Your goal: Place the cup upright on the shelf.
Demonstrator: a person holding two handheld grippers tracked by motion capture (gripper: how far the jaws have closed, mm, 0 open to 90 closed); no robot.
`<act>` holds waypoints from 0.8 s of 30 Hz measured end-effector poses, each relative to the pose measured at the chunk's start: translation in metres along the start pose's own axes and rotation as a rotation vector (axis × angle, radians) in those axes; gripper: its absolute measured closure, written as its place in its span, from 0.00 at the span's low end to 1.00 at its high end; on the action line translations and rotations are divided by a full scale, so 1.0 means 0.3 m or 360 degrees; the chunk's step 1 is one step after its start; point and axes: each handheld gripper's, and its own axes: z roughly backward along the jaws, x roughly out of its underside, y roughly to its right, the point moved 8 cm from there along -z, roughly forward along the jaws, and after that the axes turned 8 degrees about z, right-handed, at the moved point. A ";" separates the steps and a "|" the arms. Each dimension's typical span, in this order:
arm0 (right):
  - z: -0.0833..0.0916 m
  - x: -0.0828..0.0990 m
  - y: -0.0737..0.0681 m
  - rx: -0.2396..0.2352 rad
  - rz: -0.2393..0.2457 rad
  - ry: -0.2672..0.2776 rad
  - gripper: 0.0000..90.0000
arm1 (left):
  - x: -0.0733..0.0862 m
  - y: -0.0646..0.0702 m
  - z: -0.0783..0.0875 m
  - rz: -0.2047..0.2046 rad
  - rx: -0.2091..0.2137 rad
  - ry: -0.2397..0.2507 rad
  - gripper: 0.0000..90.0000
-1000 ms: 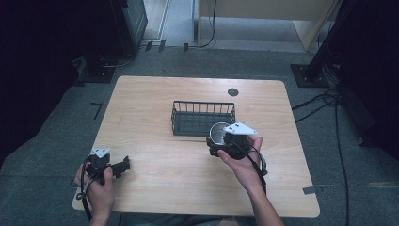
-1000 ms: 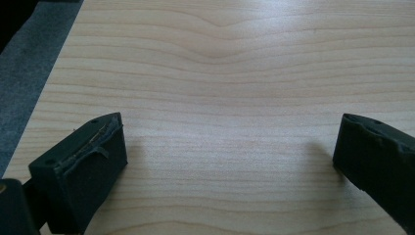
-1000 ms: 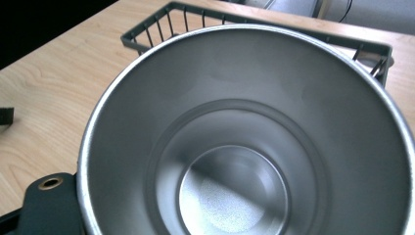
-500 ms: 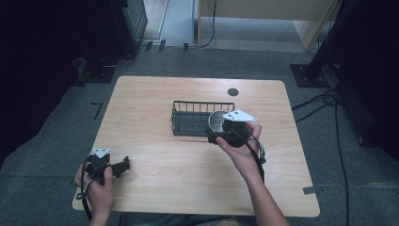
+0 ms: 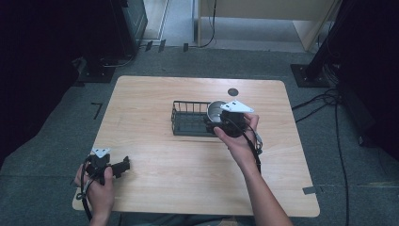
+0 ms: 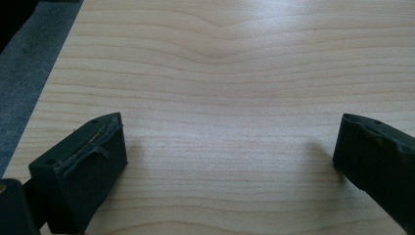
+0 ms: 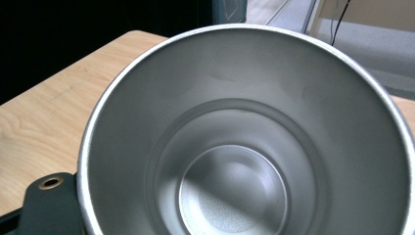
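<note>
A grey carpeted floor (image 5: pixel 56 136) surrounds a pale wood tabletop (image 5: pixel 155 117), with dark equipment and cables lying on the floor at the far and right sides. A small dark round grommet (image 5: pixel 232 92) sits near the tabletop's far edge. About the middle of the tabletop, slightly toward the far side, stands a black wire basket (image 5: pixel 189 118), rectangular and open-topped. The right tongs (image 5: pixel 217 123), held in the person's right hand (image 5: pixel 236 136), are over the basket's right end and grasp a stainless steel cup (image 5: pixel 216 111), which is tilted and sits at the basket's right end above its rim; whether it touches the wires cannot be told from the high view. A grey three-cornered plate tops these tongs, and their cable trails back along the forearm. In the right gripper view the cup (image 7: pixel 244 132) looms close, its open mouth facing the camera, the brushed interior and round bottom plainly seen, and a black jaw presses against its outer wall at the lower left. The left tongs (image 5: pixel 126 165) rest low near the front left corner of the tabletop in the person's left hand (image 5: pixel 96 186), well apart from the basket. In the left gripper view these tongs (image 6: pixel 230 152) are released, the two black jaws spread wide with bare wood grain between them and a strip of grey floor at the left edge.
</note>
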 end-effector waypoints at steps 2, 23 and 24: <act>-0.012 -0.006 0.009 0.0014 -0.0004 0.0014 0.19 | 0.000 0.000 0.000 0.0000 0.0000 0.0000 0.00; -0.139 -0.005 0.102 0.0142 -0.0072 0.0020 0.19 | 0.000 0.000 0.001 -0.0002 -0.0001 -0.0004 0.00; -0.147 0.000 0.106 0.0149 -0.0073 0.0014 0.19 | 0.000 0.000 0.001 -0.0002 -0.0001 -0.0004 0.00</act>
